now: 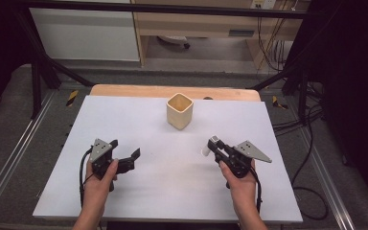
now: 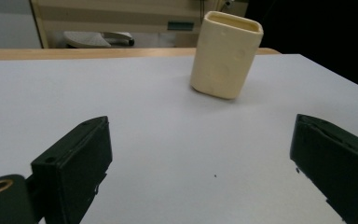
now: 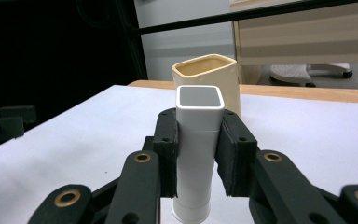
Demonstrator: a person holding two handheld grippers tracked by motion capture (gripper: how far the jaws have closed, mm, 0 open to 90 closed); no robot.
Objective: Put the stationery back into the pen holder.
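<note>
A cream square-mouthed cup [image 1: 179, 110] stands upright and open toward the far middle of the white desk [image 1: 172, 191], well apart from both hands, with bare white surface between it and each tool. A strip of bare wood [image 1: 124, 91] shows along the desk's far edge, and beyond it are a pale cabinet [image 1: 196, 21] and hanging cables [image 1: 268, 43]. The left tool [image 1: 126, 154] sits low over the near left part of the desk, gripped in the left hand [image 1: 100, 177], its jaws spread wide with nothing between them; in the left gripper view the cup [image 2: 226, 53] stands ahead, slightly to the right of the gap. The right tool [image 1: 212, 146], held in the right hand [image 1: 239, 179] at the near right, points toward the cup and is clamped on a white tube [image 3: 198, 140] with a squared open top and a round base. The tube stands upright, its base seemingly on or just above the desk, and the cup [image 3: 207, 77] rises directly behind it.
</note>
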